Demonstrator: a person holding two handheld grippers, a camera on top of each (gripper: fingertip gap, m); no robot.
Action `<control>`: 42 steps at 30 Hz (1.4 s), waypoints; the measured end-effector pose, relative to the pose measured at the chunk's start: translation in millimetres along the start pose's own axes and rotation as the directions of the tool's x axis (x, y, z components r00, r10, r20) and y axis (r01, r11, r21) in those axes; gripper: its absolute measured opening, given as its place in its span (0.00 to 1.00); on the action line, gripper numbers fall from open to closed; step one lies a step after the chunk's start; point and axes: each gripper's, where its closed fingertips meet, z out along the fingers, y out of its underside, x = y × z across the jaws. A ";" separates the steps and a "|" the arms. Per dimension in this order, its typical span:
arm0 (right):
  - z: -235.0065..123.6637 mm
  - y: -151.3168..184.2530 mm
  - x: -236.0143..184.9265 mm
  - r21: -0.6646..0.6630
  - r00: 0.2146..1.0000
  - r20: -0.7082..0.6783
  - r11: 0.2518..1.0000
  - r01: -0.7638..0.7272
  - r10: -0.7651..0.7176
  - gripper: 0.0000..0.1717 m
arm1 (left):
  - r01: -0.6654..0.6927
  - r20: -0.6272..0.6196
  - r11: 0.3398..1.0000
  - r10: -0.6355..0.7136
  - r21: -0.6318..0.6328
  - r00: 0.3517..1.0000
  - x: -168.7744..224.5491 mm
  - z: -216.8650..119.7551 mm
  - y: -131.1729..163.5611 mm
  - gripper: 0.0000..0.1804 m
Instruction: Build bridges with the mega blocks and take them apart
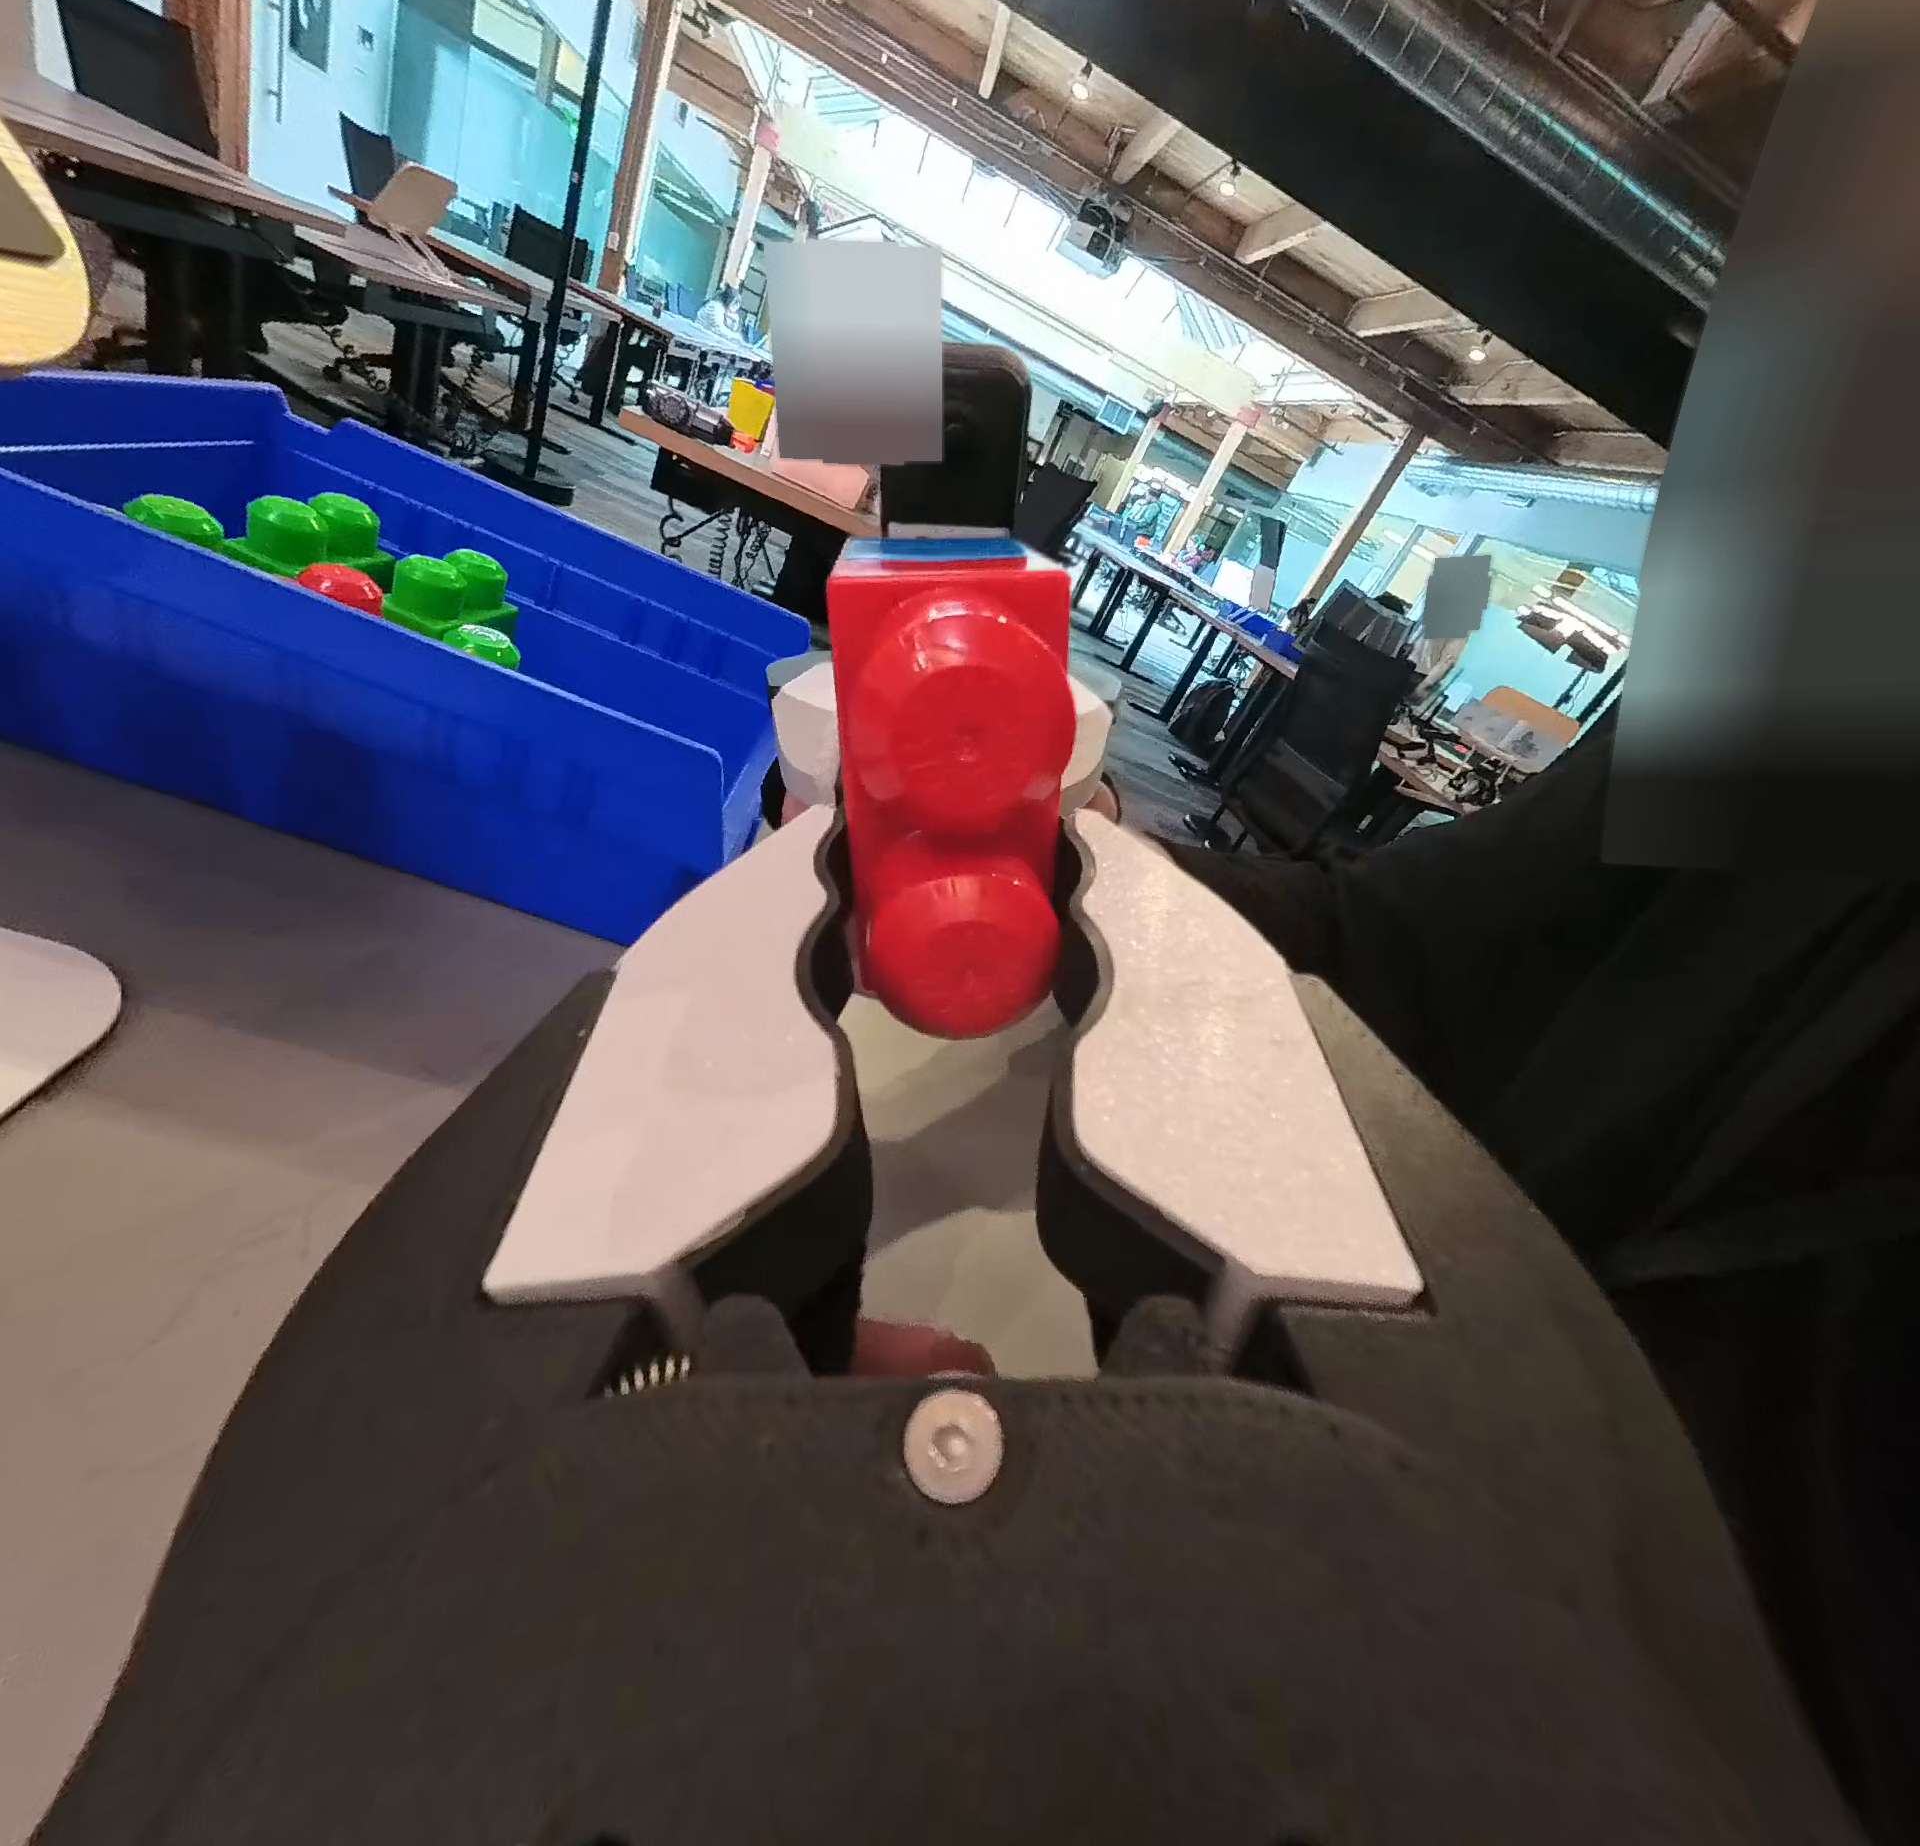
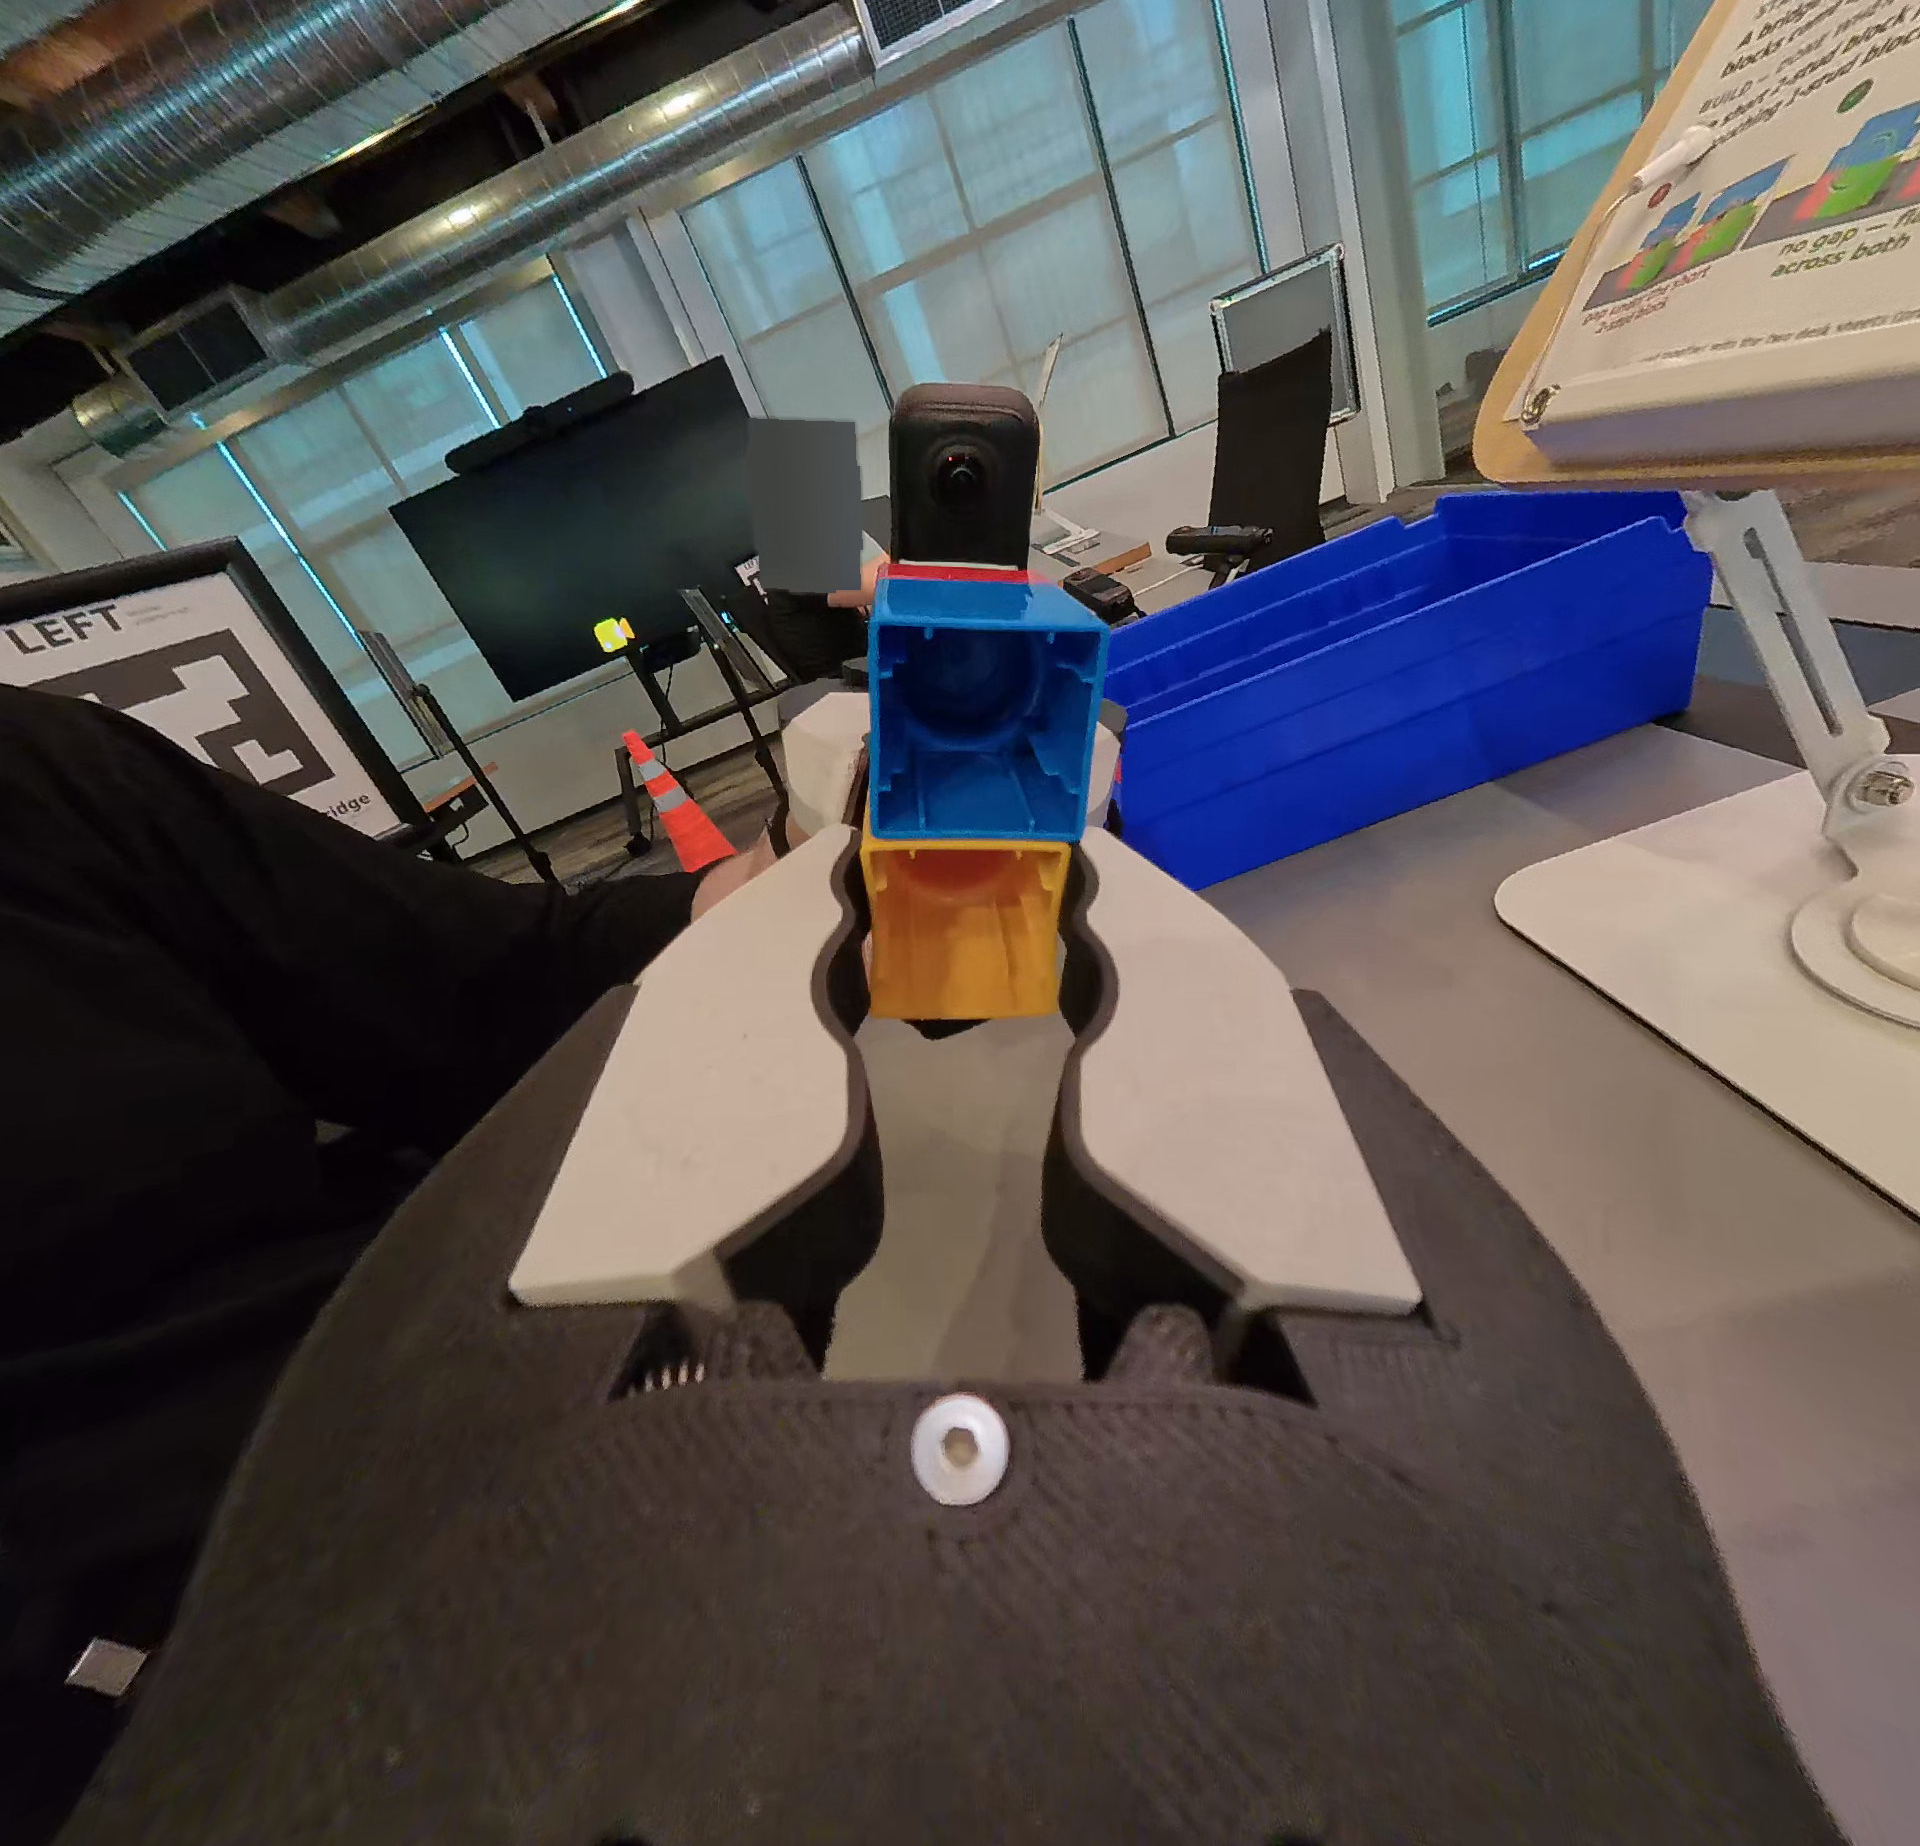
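I am holding both grippers raised above the grey table, facing each other, with one block assembly between them. My left gripper is pinching the red block: both pads are pressing on the sides of its lower half, and its two studs are pointing back toward the camera. A blue block is showing as a thin edge just behind the red block.

My right gripper is pinching the yellow block, with both pads pressing on its sides and its hollow underside facing the camera. In the right wrist view the blue block is sitting directly on top of the yellow block, touching it, also open toward the camera. A strip of the red block is showing just behind the blue block.

The blue bin is resting on the table to the left of the red block, holding several green blocks and one red piece. A paper stand is standing on the table beside the bin.
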 end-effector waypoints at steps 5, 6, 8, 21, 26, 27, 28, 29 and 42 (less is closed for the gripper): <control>-3.3 3.4 5.3 -0.038 0.999 -0.015 0.999 0.033 -0.033 0.27 | -0.088 0.077 0.985 0.100 -0.149 0.992 -4.4 -5.8 3.4 0.20; -6.5 2.8 6.7 -0.063 0.998 -0.032 0.996 0.060 -0.062 0.29 | -0.103 0.080 0.974 0.122 -0.203 0.989 -3.4 -9.4 6.3 0.20; -13.5 -2.5 6.8 -0.100 0.986 -0.068 0.984 0.145 -0.152 0.29 | -0.111 0.098 0.951 0.145 -0.289 0.985 -4.1 -16.6 11.1 0.20; 3.3 49.5 -13.3 -0.418 0.955 0.049 0.863 0.285 -0.292 0.21 | -0.161 0.047 0.691 0.272 -0.705 0.961 2.1 -18.5 77.6 0.20; 5.2 44.0 -13.9 -0.371 0.959 0.043 0.887 0.274 -0.279 0.21 | -0.171 0.054 0.727 0.275 -0.665 0.960 1.9 -17.9 68.6 0.20; 4.8 37.5 -12.8 -0.333 0.965 0.030 0.908 0.254 -0.259 0.21 | -0.175 0.060 0.757 0.272 -0.630 0.960 1.8 -17.3 61.1 0.20; 3.5 28.1 -11.1 -0.274 0.971 0.010 0.933 0.234 -0.240 0.21 | -0.184 0.060 0.781 0.272 -0.598 0.961 1.6 -17.6 54.3 0.23; 0.7 16.6 -8.1 -0.200 0.975 -0.015 0.956 0.216 -0.223 0.21 | -0.200 0.058 0.810 0.277 -0.552 0.959 1.3 -16.9 46.3 0.28; -1.2 -10.3 -7.7 0.202 0.994 -0.016 0.973 0.109 -0.108 0.21 | -0.132 0.016 0.972 0.138 -0.193 0.990 3.7 -1.2 12.5 0.20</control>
